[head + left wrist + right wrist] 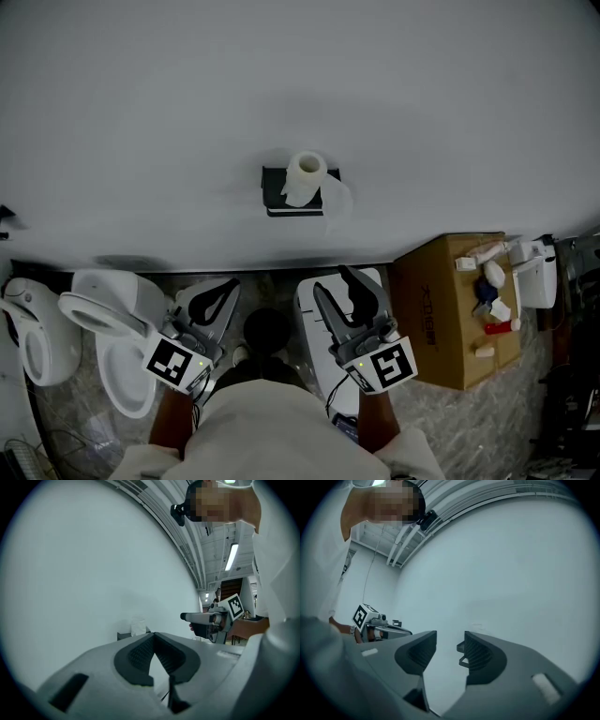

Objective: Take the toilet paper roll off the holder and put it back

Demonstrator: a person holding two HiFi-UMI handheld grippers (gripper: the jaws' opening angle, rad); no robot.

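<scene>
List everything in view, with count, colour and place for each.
toilet paper roll: one, white, on the holder, a loose sheet hanging beside it
holder: one, black, fixed to the wall
wall: one, white, straight ahead
toilets: two, white, on the floor at left
white unit: one, on the floor under the right gripper; I cannot tell what it is
cardboard box: one, brown, on the floor at right
small items: several, white, blue and red, on top of the box
left gripper: one, grey with black pads, low left, shut and empty
right gripper: one, same colours, low centre, open and empty
</scene>
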